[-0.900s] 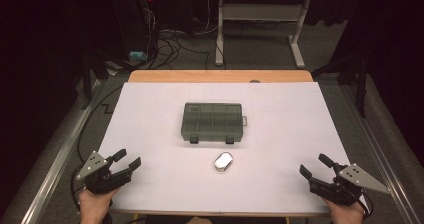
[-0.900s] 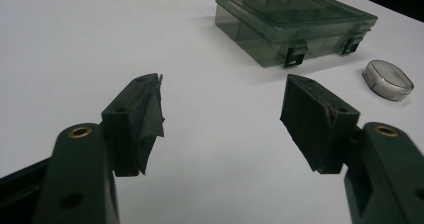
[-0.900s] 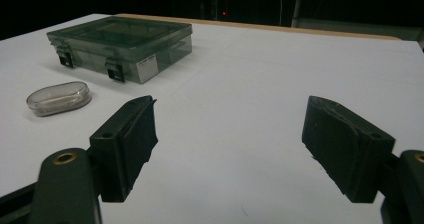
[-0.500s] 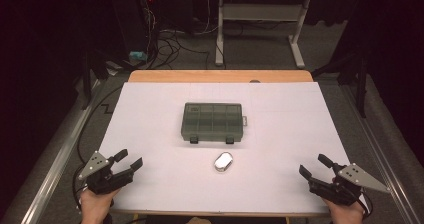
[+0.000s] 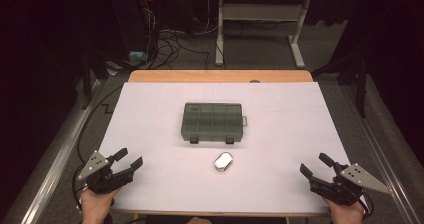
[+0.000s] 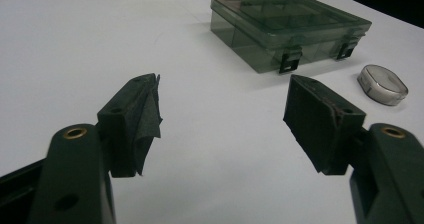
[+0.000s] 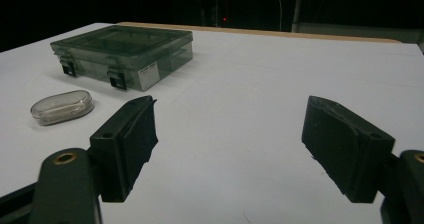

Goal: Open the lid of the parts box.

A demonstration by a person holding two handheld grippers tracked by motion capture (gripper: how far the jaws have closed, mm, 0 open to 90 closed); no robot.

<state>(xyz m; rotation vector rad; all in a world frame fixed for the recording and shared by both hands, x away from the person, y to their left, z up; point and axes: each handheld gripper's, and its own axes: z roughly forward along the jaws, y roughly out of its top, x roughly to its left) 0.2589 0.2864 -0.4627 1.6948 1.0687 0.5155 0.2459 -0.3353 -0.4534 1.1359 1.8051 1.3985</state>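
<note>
Smoky-grey plastic, the compartment box (image 5: 214,122) lies shut at the middle of the white counter (image 5: 150,109), its two latches down on the side nearest the person. A small clear oval case (image 5: 223,162) rests apart from it at about five o'clock, well short of either hand. Left claw (image 5: 126,159) sits at the counter's seven o'clock corner, right claw (image 5: 314,165) at five o'clock, both spread wide with nothing between the pads. Judging by this, the work is barely begun: neither item is touched, the lid is closed, and every reach, grasp and placement is left to do.
</note>
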